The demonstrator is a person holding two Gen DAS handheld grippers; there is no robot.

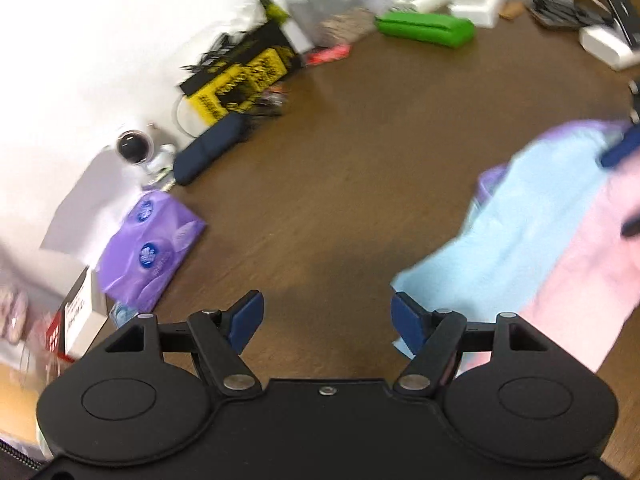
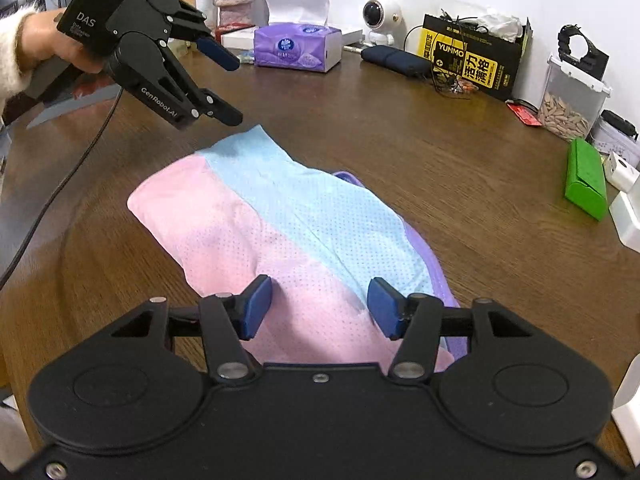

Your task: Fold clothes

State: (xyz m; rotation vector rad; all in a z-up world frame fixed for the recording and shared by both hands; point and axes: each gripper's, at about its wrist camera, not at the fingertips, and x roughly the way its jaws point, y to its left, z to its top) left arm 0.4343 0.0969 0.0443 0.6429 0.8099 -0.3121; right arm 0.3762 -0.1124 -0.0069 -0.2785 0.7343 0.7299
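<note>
Table (image 2: 400, 128): brown wood, clutter along the far edge.
Garment (image 2: 280, 232): pink, blue and lilac, lying mid-frame, partly folded.
Right gripper (image 2: 320, 304): lower centre, over the garment, fingers released, empty.
Left gripper (image 2: 224, 88): upper left, released, empty.
Risk: a shallow pinch may drag the layers and undo the fold.

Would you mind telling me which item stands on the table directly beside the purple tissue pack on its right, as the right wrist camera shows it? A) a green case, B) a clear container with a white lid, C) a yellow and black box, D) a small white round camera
D: the small white round camera stands just right of the purple tissue pack; the others sit farther right along the table.
</note>
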